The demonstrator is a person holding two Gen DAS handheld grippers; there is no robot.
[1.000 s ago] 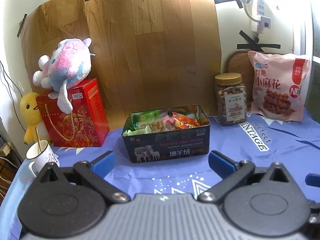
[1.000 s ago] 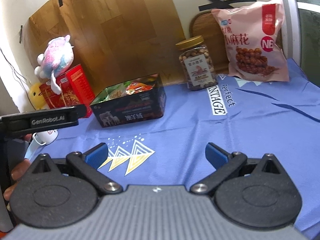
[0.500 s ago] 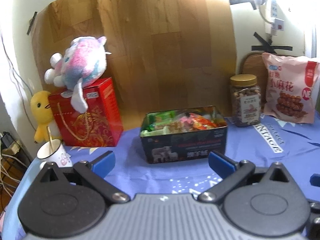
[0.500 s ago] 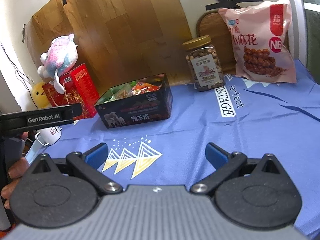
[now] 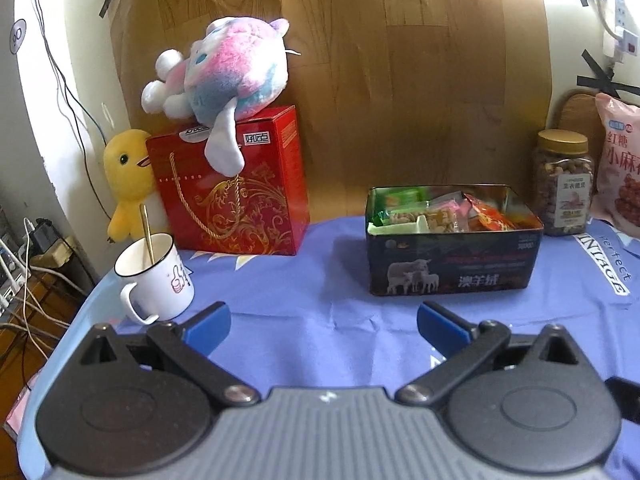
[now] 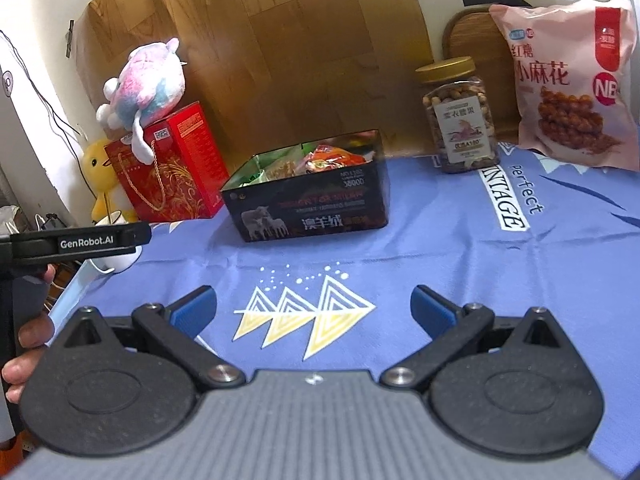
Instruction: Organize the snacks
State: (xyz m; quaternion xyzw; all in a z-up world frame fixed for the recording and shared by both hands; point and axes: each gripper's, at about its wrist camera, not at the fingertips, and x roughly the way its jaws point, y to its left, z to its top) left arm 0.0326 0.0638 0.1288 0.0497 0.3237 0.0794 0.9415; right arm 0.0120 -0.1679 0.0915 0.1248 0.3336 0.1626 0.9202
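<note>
Left wrist view: both claws spread wide and empty above a blue cloth, snack tin ahead.

The left gripper (image 5: 323,325) has its blue fingers far apart with nothing between them; the right gripper (image 6: 314,307) is just as wide and also empty. The open tin (image 5: 454,268), packed with wrapped snacks (image 5: 440,212), stands on the blue cloth (image 5: 304,292), beyond the left gripper and a little to its right. Bare cloth lies all around the tin's near side and to its left, up to the white mug (image 5: 154,276) at the table's left edge. The red gift box (image 5: 232,188) with a plush toy (image 5: 224,76) on top sits left of the tin, against the wooden backboard. Right of the tin stand the nut jar (image 6: 460,116) and, further right, the pink snack bag (image 6: 572,84). In the right wrist view, a hand (image 6: 30,340) holds the left gripper's handle left of the tin.
</note>
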